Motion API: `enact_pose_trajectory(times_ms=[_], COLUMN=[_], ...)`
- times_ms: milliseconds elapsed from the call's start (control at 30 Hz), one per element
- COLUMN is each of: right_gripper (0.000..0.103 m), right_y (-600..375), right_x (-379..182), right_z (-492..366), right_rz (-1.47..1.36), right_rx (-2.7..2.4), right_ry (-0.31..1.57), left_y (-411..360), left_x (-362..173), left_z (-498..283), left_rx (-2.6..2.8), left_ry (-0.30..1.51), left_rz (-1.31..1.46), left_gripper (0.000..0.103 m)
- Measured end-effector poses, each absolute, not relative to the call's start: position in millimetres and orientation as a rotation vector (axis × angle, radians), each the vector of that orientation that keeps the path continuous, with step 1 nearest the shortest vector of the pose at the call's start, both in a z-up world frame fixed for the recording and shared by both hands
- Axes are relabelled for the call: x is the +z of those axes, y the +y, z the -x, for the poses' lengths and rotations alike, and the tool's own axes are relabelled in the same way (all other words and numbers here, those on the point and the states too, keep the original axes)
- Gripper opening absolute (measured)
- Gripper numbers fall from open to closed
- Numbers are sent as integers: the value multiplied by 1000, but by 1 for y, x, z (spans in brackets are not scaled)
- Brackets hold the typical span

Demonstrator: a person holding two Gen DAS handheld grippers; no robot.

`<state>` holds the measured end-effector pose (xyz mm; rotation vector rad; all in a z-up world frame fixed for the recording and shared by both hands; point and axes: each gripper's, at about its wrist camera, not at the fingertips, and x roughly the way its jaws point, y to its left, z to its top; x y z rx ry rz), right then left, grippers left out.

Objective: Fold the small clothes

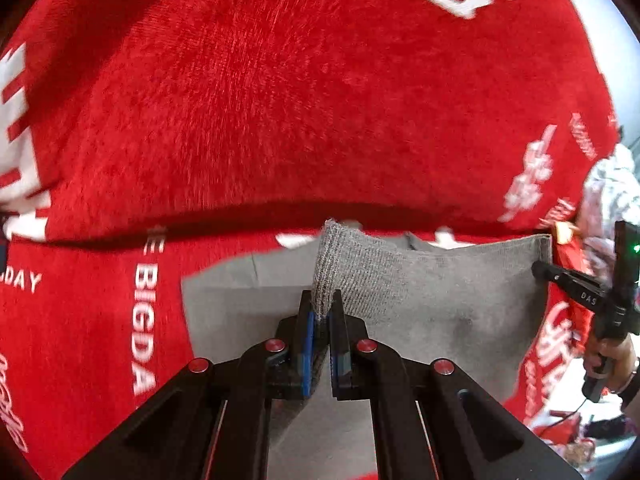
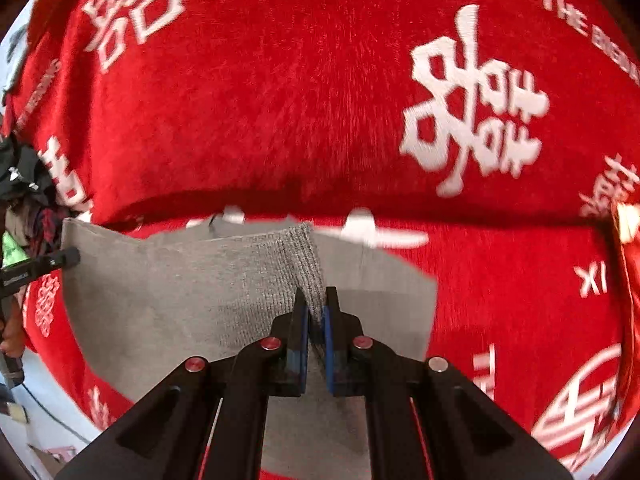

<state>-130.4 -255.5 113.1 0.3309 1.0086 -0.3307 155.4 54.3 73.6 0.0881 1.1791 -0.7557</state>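
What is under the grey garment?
Under the grey garment lies the red blanket with white print, showing on all sides. What the blanket rests on is covered.

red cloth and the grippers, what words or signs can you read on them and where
"E BIGDA" on the red cloth, white letters, cut off both ends
"DAY" at that cloth's left edge
"THE BIG" at its top right in the right wrist view, rest blurred
"XI" lower right
"DAS" on the right gripper, body
White double-happiness signs
Other small print: too blurred to read
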Motion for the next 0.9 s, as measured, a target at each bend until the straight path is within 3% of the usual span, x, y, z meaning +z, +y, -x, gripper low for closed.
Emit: enact_pose_trajectory(times_ms=[400,433,467,533,567,600,767,900], right_gripper=[7,7,7,9,18,21,16,16], right_y=[-312,-314,-317,-324,-328,-335,-355,-329], right_x=[-11,-17,-22,-23,-20,-14,15,15], right_z=[73,74,74,81,85,93,122,129], right_rz=[-544,-554,-567,-601,-605,-618,-715,-769], right_rx=[-382,-390,-398,-459,-502,-566,-579,-398], right_ry=[1112,1120,1125,1119,1114,1103,1026,1024], left_y=[16,18,21,28,35,42,56,38], left_x=[-45,-49,-50,-43,-36,-29,7,4], left_z=[-190,-192,-194,-197,-198,-200,-188,-166], left_rx=[-486,-463,-436,-359,-334,-339,-521,-656], left_ry=[1287,1296,1296,1259,1235,1238,1244,1268], left_rz=[-219,-218,-218,-242,-245,-230,-145,-127], left_gripper=[8,16,32,50,50,50,50,50])
